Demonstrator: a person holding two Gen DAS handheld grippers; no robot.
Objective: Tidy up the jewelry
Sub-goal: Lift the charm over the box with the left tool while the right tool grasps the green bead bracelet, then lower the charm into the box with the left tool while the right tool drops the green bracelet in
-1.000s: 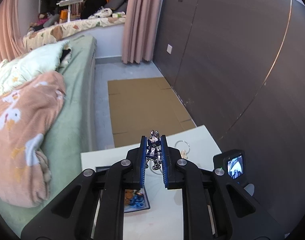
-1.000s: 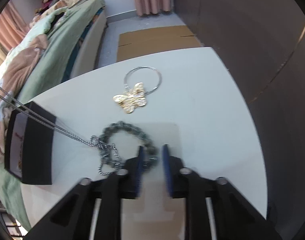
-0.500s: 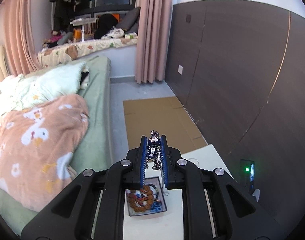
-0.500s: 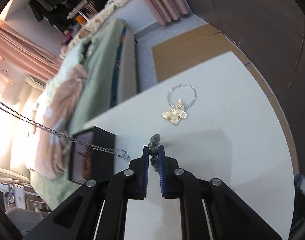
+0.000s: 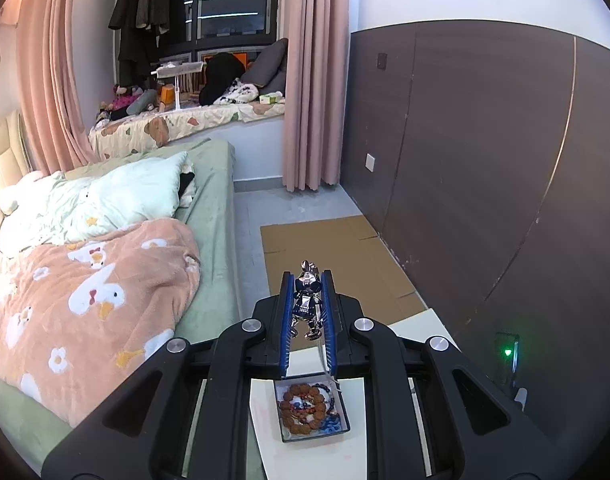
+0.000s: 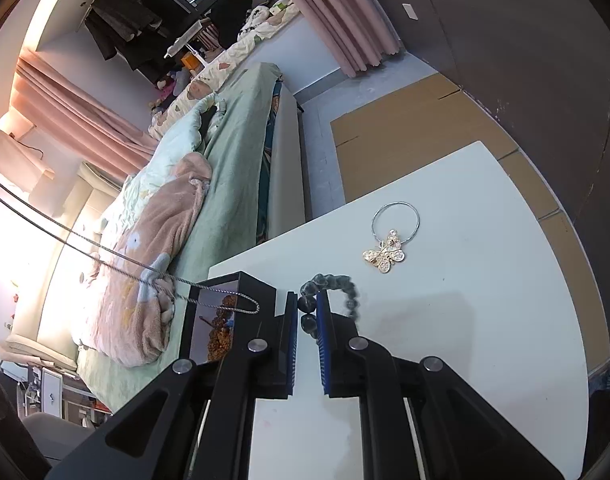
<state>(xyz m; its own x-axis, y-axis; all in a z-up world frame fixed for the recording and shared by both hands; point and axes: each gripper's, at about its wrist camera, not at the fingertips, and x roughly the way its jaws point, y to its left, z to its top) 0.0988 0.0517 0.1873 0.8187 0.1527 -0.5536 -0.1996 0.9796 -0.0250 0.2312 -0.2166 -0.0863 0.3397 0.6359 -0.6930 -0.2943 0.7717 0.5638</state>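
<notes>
Both grippers loaded: left gripper (image 5: 308, 300) (pendant (image 5: 307, 304)), right gripper (image 6: 307, 312) (beads (image 6: 333, 290)).

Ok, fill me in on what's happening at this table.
A person with two handheld grippers is sorting jewelry on a white table. The left gripper is shut on a silver pendant, held high, its chain trailing down toward the black tray that holds a brown bead bracelet. The right gripper is shut on a dark bead bracelet. A gold butterfly brooch and a silver ring lie on the table.

text: none legible | labels: none | brands: none | numbers: none
</notes>
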